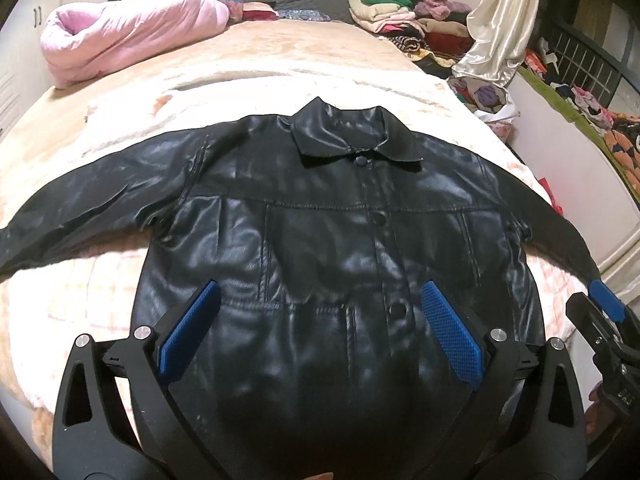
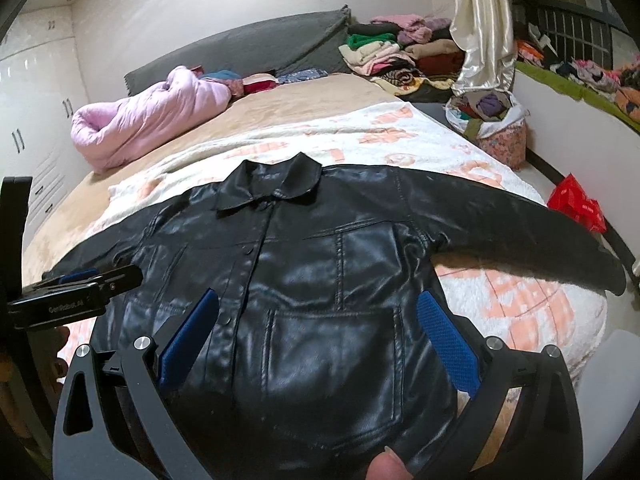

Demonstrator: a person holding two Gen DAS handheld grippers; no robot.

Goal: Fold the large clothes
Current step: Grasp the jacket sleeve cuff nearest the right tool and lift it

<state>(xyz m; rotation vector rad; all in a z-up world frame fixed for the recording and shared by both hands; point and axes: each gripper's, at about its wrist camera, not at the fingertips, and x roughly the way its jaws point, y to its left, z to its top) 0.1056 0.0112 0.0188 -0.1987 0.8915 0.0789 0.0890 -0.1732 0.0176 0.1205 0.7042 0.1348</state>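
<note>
Black leather jacket (image 1: pixel 320 220) lies flat on blanket (image 2: pixel 520 308), collar far, sleeves spread — left gripper (image 1: pixel 320 332) and right gripper (image 2: pixel 318 336) both gape above near hem, gripping nothing.

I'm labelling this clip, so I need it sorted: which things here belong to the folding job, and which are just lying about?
Part of the job:
- black leather jacket, spread flat, buttoned, sleeves out
- left tool, open above it
- right tool, open above it
- patterned blanket under the jacket

Lying about:
- pink quilt
- stacked clothes
- cream curtain
- red bag
</note>
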